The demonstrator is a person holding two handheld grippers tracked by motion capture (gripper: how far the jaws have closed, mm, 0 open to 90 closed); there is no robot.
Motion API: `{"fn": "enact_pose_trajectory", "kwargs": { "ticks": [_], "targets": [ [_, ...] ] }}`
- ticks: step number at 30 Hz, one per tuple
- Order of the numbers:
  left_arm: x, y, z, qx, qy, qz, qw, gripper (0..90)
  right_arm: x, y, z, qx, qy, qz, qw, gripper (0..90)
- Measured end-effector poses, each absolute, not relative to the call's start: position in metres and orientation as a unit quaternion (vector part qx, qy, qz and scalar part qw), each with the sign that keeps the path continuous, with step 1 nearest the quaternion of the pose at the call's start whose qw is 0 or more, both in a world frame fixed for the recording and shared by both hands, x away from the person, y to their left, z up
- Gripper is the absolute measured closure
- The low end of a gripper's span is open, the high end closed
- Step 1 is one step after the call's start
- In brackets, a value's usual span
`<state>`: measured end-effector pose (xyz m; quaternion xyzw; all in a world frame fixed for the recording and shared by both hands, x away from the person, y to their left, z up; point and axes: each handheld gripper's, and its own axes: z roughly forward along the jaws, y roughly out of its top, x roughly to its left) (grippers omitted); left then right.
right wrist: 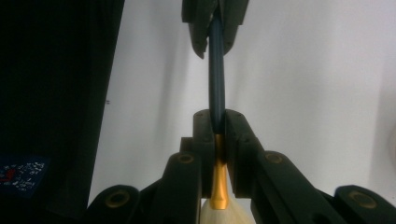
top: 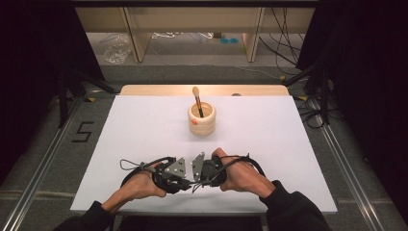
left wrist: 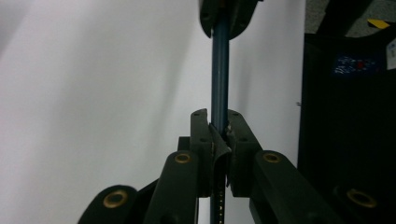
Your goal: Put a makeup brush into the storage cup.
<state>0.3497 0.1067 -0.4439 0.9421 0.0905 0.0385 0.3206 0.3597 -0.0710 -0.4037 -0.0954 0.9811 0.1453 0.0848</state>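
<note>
- A brush with a dark blue handle [right wrist: 217,79] is held between the two grippers, low over the near edge of the white desk [top: 144,125], just in front of the person.
- The right gripper [right wrist: 217,122] has its jaws closed tight on the handle where it meets the gold ferrule [right wrist: 218,184]; pale bristles show below, at the bottom of the right gripper view.
- The left gripper [left wrist: 218,122] is likewise clamped on the blue shaft, apparently at its far end.
- In the high view the two grippers face each other, tips nearly meeting, so the brush's long axis runs level, left to right, from one pair of jaws to the other.
- A pale wooden holder [top: 201,119] stands well beyond the hands at mid-desk, with another brush [top: 197,100] upright in it.
- Judgement: to stand this brush in the holder, one gripper must let go; both hands look about equally far from it.
</note>
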Motion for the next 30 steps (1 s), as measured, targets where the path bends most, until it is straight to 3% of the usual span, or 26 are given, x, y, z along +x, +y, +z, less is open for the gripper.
{"fn": "enact_pose_trajectory", "kwargs": {
  "ticks": [7, 11, 13, 17, 21, 30],
  "targets": [
    [0.351, 0.111, -0.444, 0.936, 0.116, 0.056, 0.326, 84.0, 0.360, -0.078, -0.390, -0.054, 0.978, 0.159, 0.120, 70.9],
    [0.356, 0.117, -0.440, 0.929, 0.140, 0.073, 0.335, 84.0, 0.366, -0.090, -0.374, -0.012, 0.964, 0.219, 0.152, 60.8],
    [0.359, 0.122, -0.437, 0.928, 0.143, 0.083, 0.333, 84.0, 0.368, -0.099, -0.363, 0.024, 0.953, 0.263, 0.149, 52.6],
    [0.361, 0.128, -0.431, 0.907, 0.180, 0.105, 0.366, 84.0, 0.372, -0.115, -0.357, 0.094, 0.931, 0.317, 0.154, 45.2],
    [0.362, 0.134, -0.427, 0.885, 0.211, 0.119, 0.397, 84.0, 0.373, -0.131, -0.363, 0.153, 0.909, 0.353, 0.160, 43.8],
    [0.362, 0.138, -0.419, 0.846, 0.249, 0.125, 0.453, 84.0, 0.383, -0.151, -0.385, 0.228, 0.866, 0.431, 0.112, 41.8]
  ]
}}
